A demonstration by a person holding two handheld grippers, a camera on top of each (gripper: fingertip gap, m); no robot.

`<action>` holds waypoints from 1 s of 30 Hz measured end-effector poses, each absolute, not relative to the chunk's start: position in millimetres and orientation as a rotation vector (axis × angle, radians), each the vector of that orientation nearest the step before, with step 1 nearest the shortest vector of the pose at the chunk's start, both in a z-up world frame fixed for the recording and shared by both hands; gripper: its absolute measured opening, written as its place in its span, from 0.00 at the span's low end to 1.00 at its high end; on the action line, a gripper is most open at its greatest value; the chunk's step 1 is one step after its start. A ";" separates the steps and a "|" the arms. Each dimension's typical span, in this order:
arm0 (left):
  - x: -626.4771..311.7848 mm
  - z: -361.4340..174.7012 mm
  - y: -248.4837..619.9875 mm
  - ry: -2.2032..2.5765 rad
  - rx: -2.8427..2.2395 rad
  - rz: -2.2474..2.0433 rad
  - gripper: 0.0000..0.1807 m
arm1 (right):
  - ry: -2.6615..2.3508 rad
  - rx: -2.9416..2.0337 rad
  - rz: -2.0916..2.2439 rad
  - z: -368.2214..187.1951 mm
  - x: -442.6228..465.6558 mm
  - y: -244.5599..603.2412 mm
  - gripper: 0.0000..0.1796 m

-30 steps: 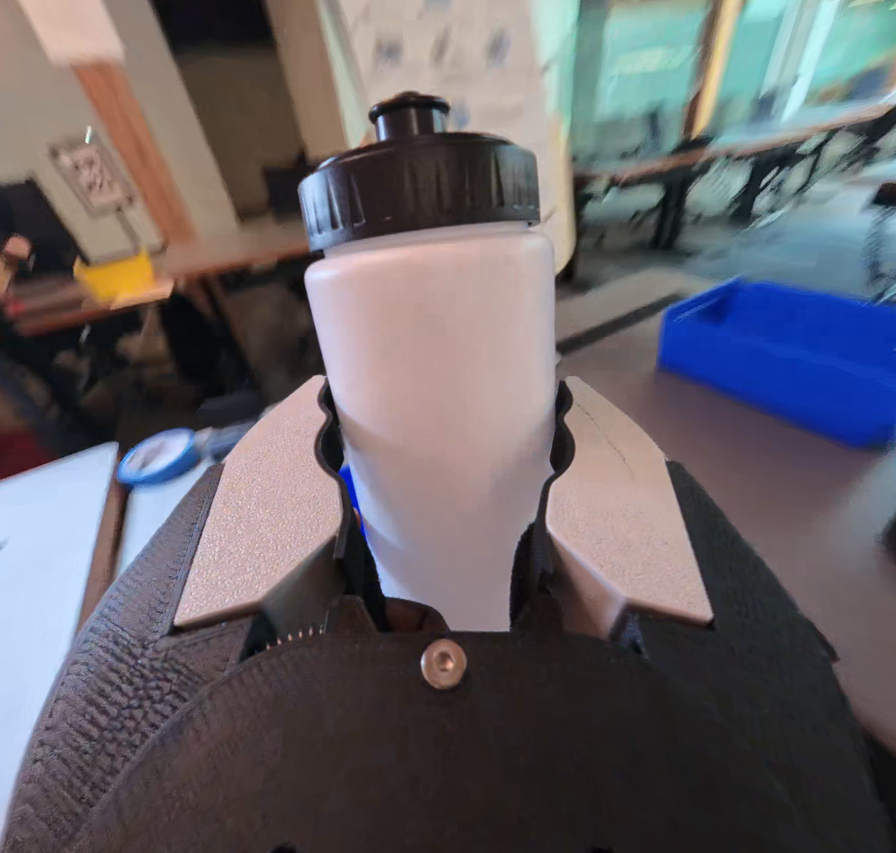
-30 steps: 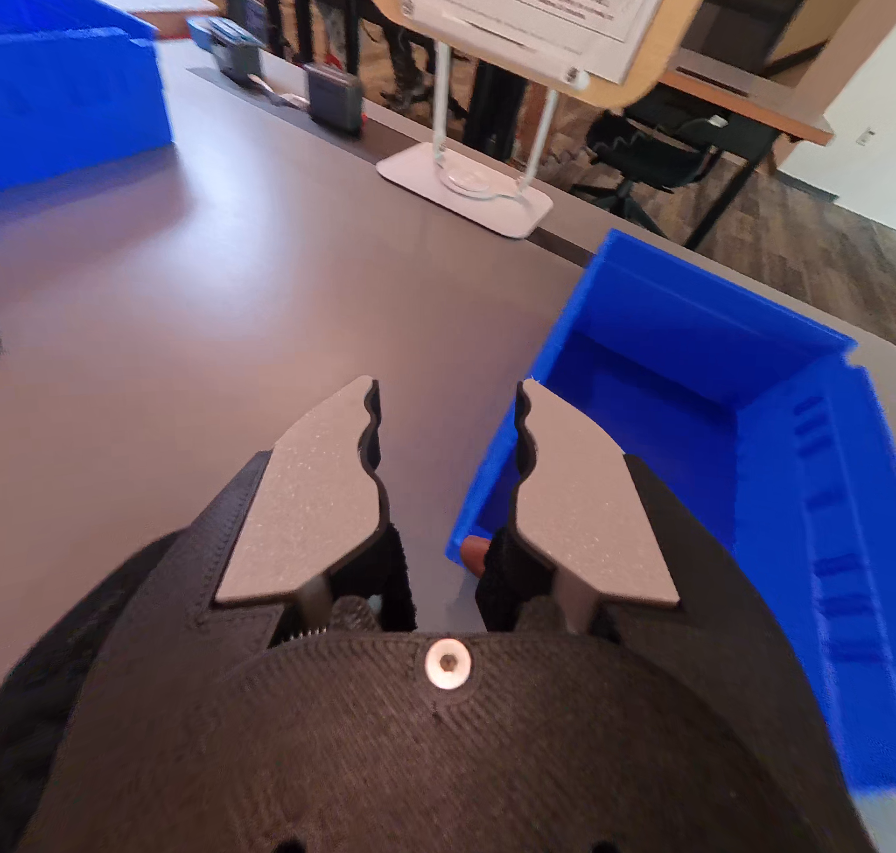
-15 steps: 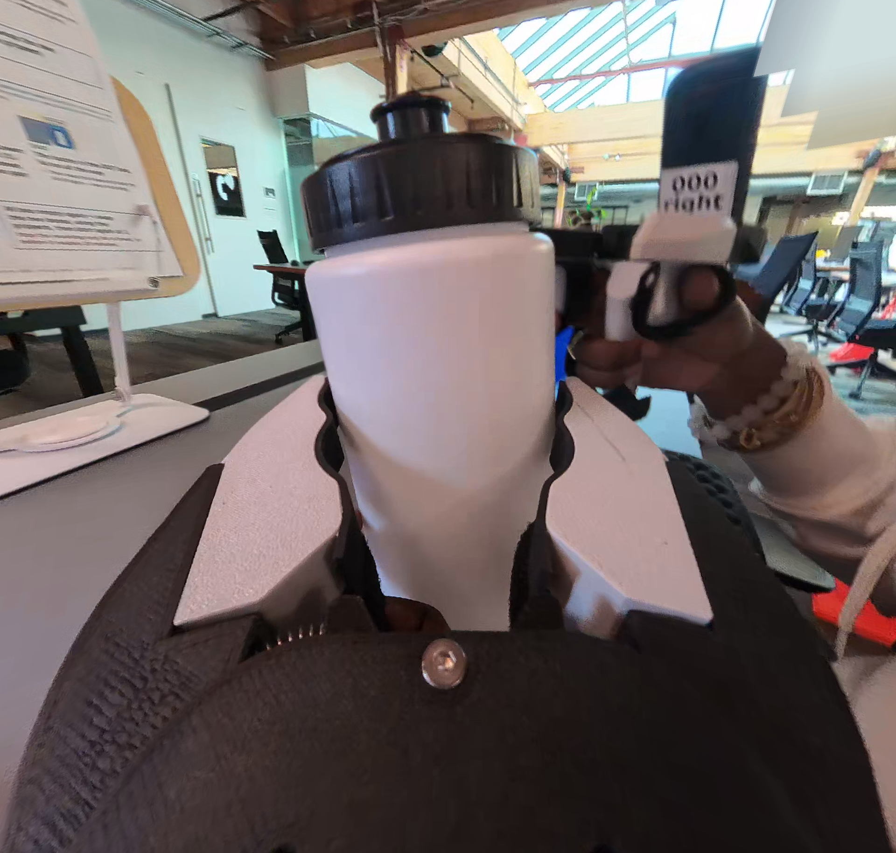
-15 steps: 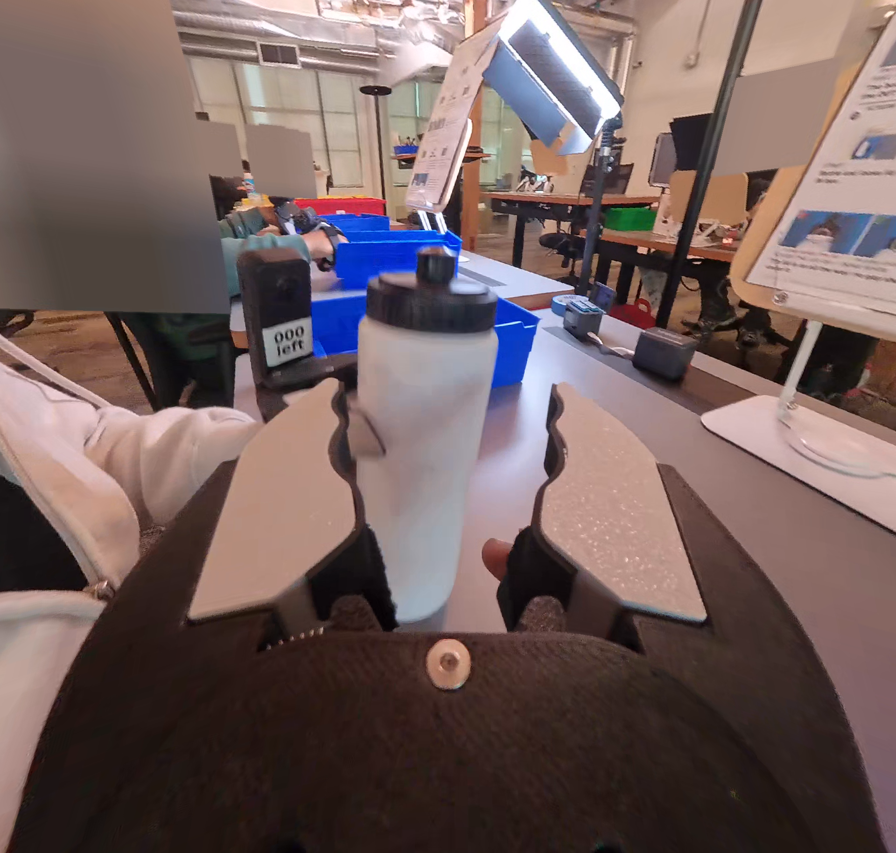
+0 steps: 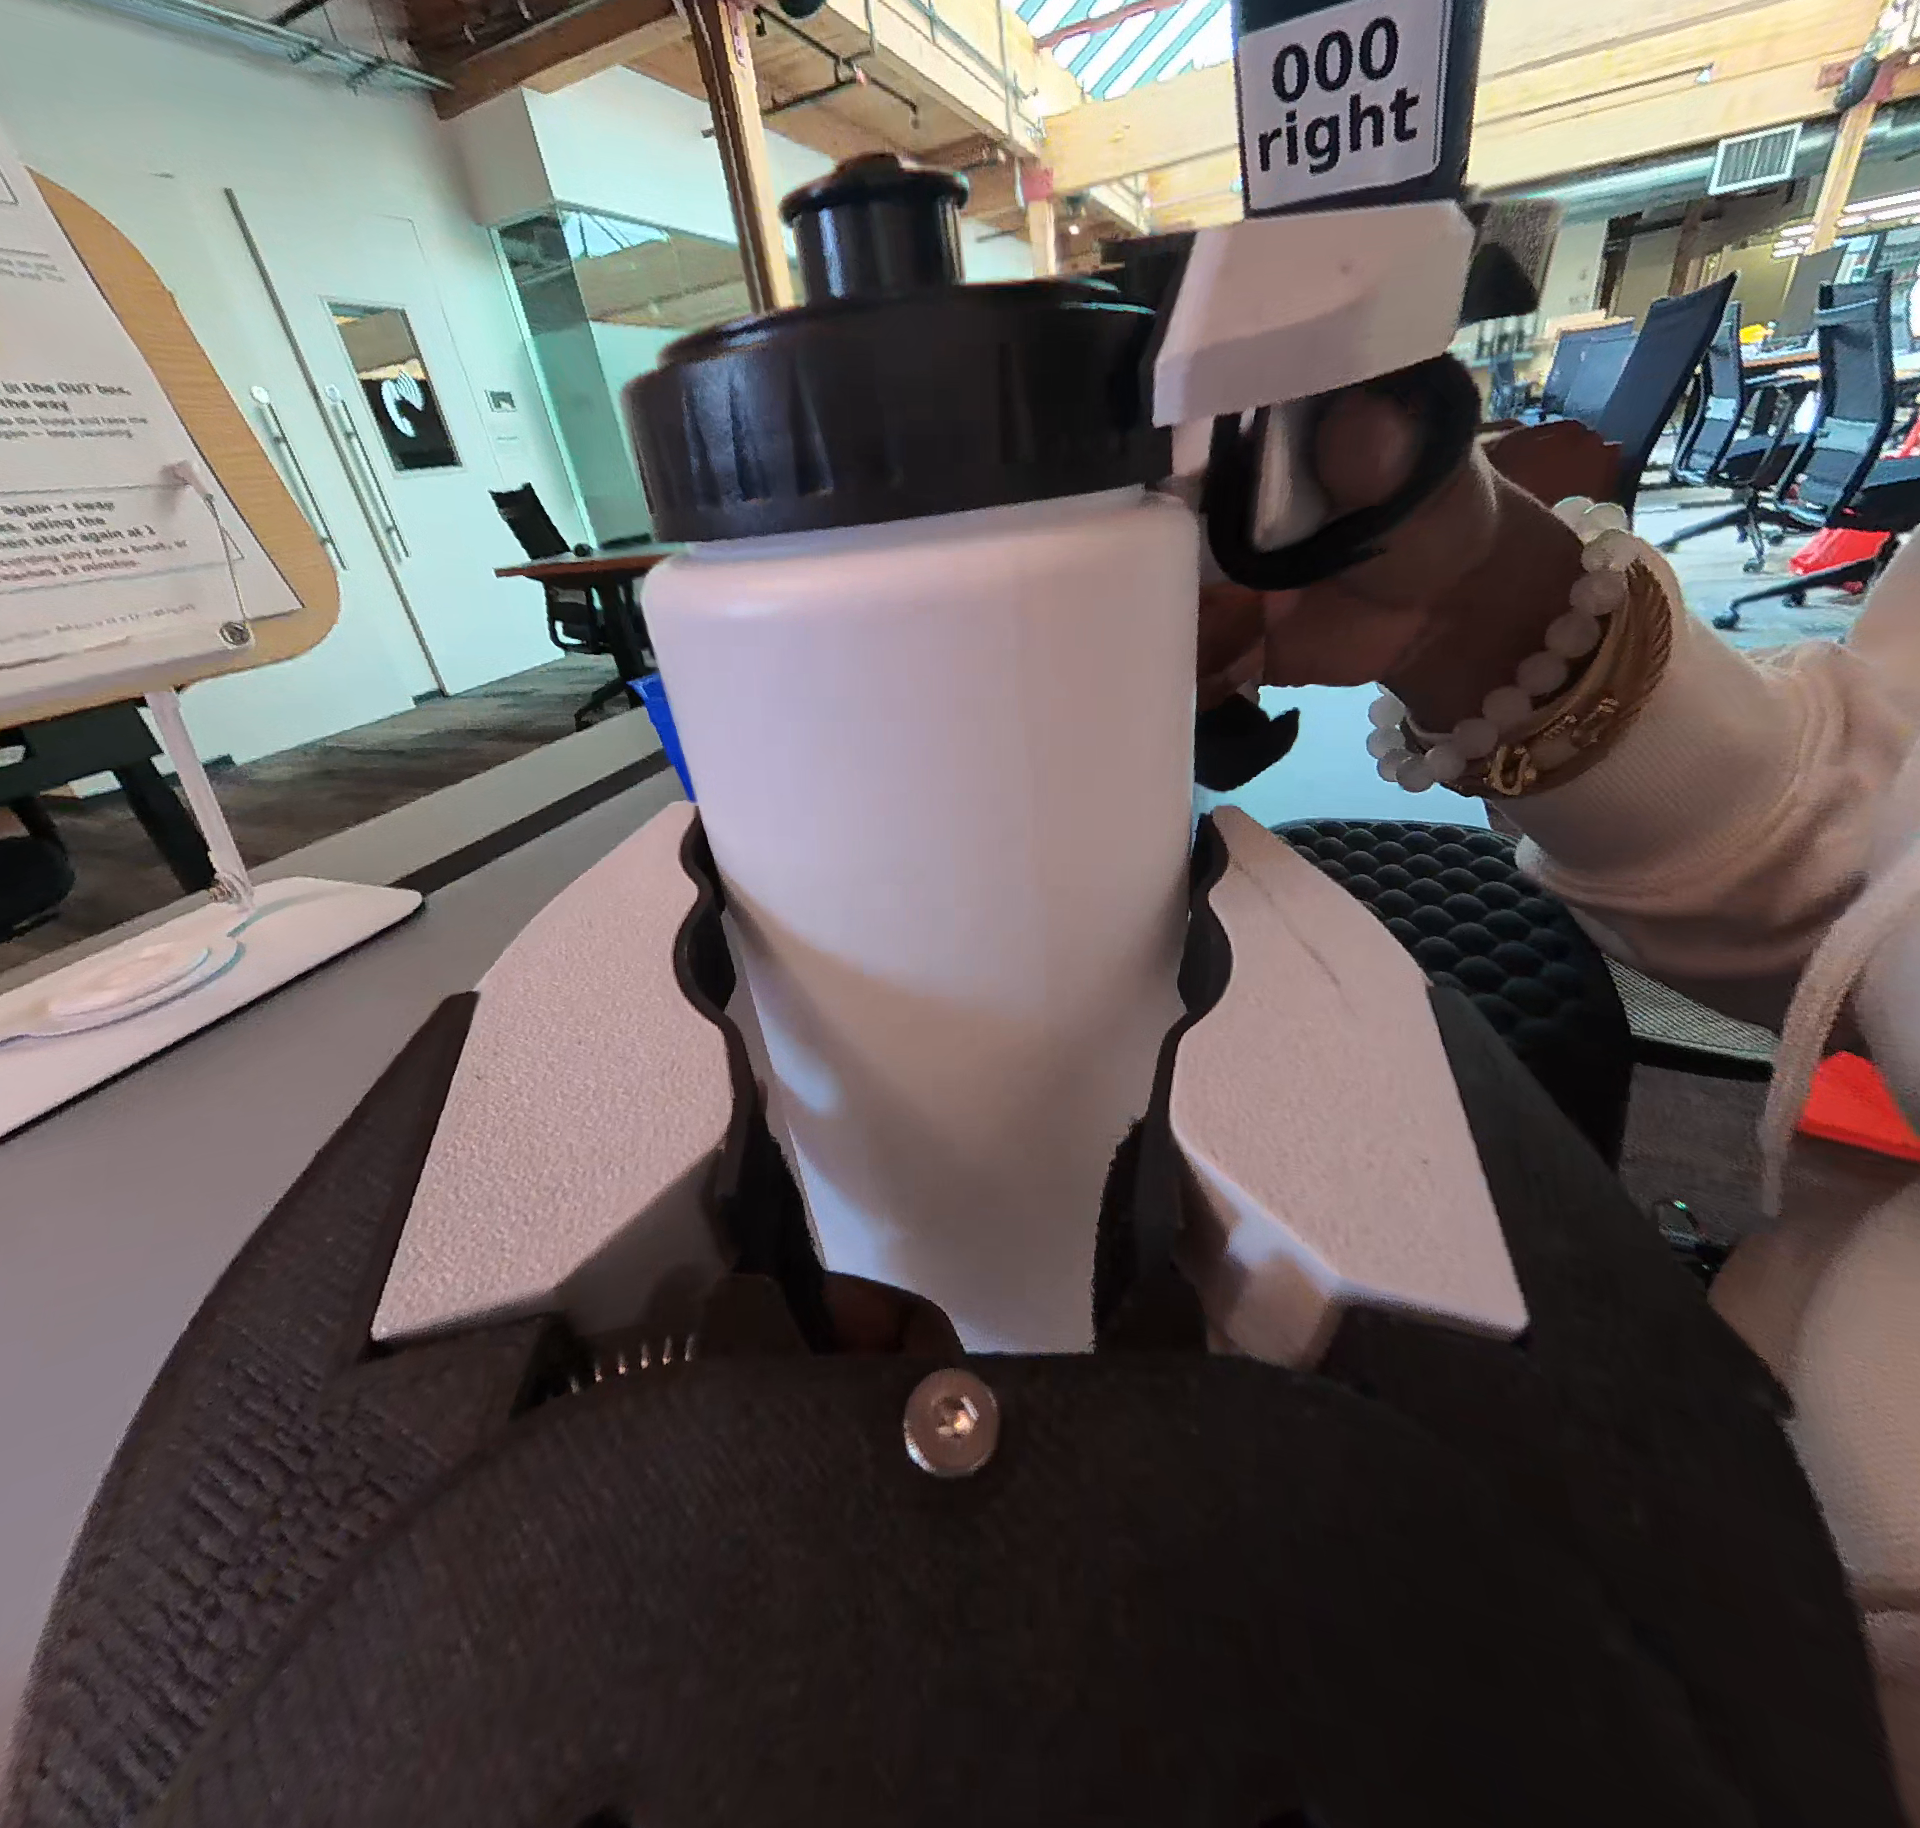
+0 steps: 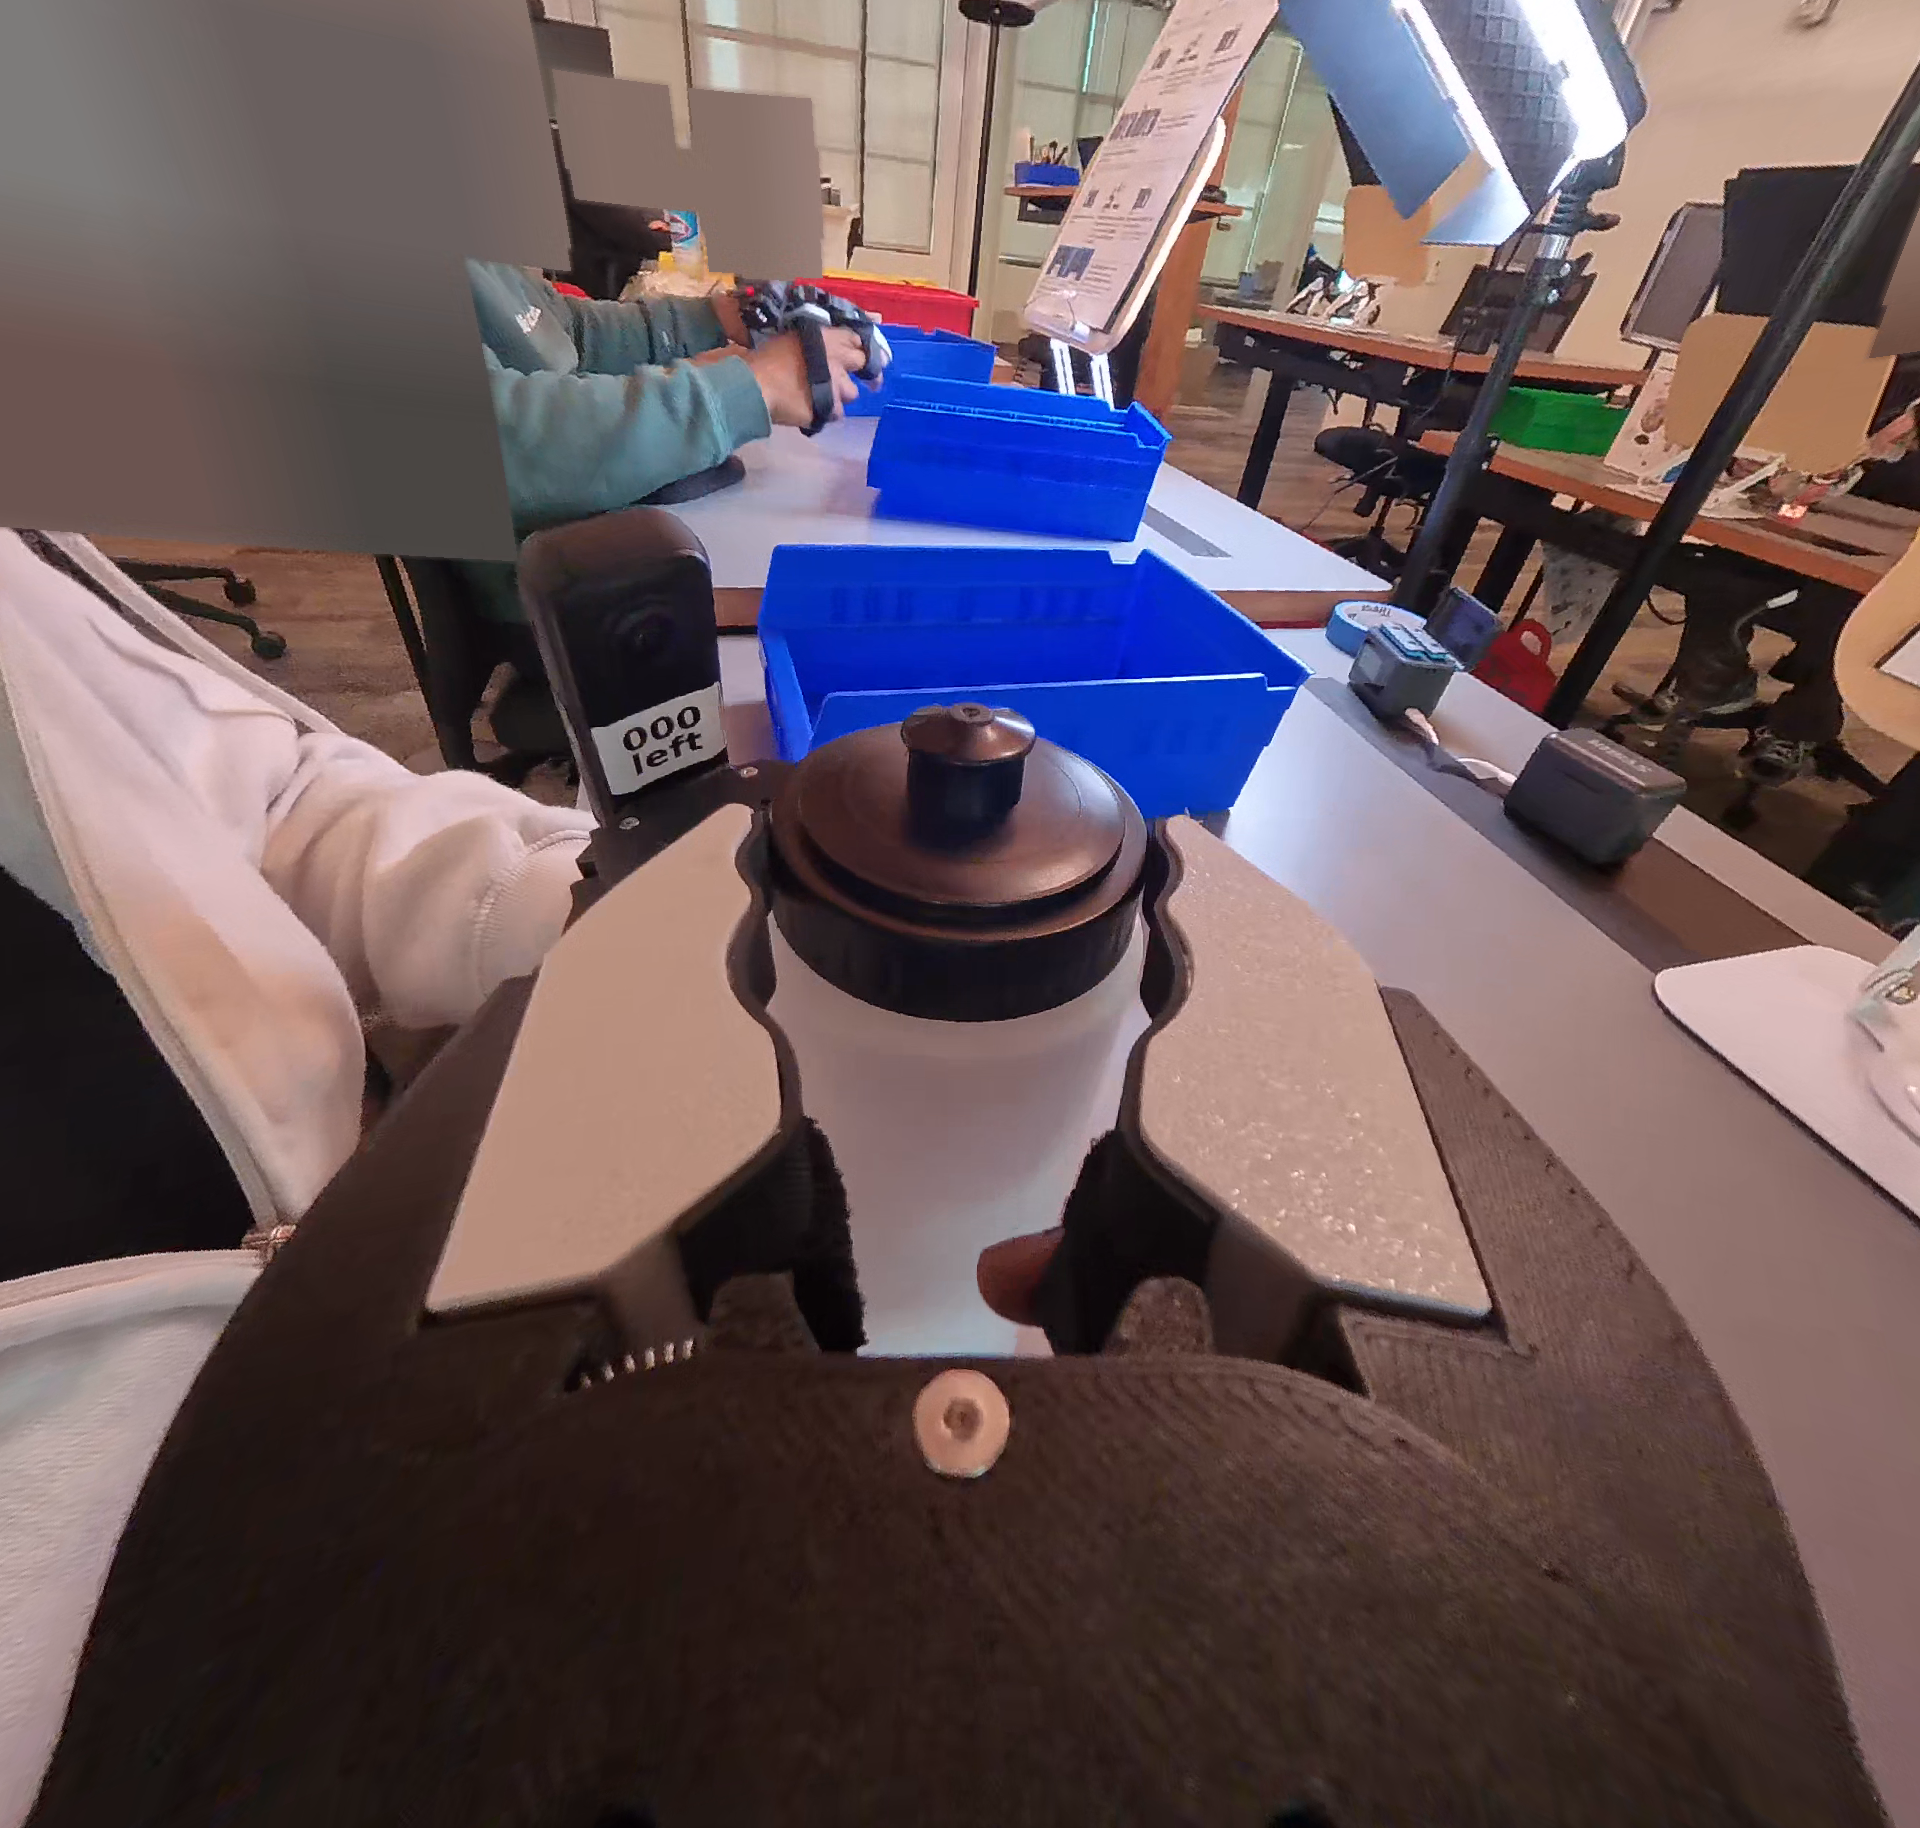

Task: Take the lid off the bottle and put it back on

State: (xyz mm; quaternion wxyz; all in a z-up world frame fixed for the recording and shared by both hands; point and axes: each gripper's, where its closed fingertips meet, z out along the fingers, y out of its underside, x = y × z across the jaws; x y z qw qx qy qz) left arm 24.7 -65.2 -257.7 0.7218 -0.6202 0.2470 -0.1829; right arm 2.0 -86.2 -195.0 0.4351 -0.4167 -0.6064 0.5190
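Lettered white sticker (image 6: 662, 739) on camera (image 6: 623, 625)

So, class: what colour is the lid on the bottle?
Black: the lid sits on a white bottle, clearest in the right wrist view.

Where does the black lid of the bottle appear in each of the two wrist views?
Left wrist view: the black lid is upper centre, on the white bottle, above the left gripper.
Right wrist view: the lid is at centre, between the right gripper's fingertips.
Shared landmark: the white bottle body.
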 end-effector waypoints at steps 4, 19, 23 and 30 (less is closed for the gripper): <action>25.4 -259.2 -65.1 0.566 -1.406 -0.439 0.47 | -1.525 -1.028 1.292 -195.7 3.5 -85.5 0.38; 21.9 -259.2 -61.4 0.557 -1.422 -0.467 0.47 | -1.563 -0.959 1.476 -194.8 3.9 -80.6 0.40; 28.7 -259.6 -56.5 0.559 -1.435 -0.347 0.47 | -1.453 -1.113 1.411 -194.9 -7.5 -84.1 0.50; 28.8 -261.2 -58.0 0.595 -1.454 -0.429 0.46 | -1.522 -1.110 1.334 -202.6 -11.7 -84.0 0.43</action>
